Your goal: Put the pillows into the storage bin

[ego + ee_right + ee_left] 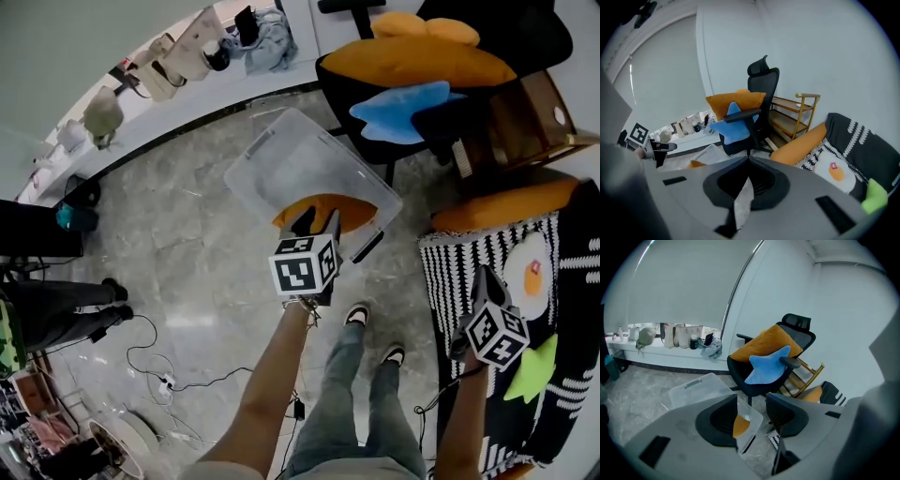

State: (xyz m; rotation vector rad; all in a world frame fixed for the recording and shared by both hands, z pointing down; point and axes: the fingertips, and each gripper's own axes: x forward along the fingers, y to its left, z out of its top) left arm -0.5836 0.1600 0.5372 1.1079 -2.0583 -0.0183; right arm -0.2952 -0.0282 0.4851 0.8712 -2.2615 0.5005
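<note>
Storage bin point(300, 159) set diagonally, orange pillow point(323, 208) in its near end, left gripper point(319, 223) jaws wide and empty, right gripper point(749, 158) jaws together

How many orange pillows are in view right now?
3 orange pillows: one in the bin, one on the office chair, one beside the black-and-white blanket at right. Others may be hidden.

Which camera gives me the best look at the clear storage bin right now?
The head view: it looks down into the clear storage bin, showing most of its rim and the orange pillow inside. The left gripper view shows it side-on, partly behind the jaws. The right gripper view catches only a sliver.
</note>
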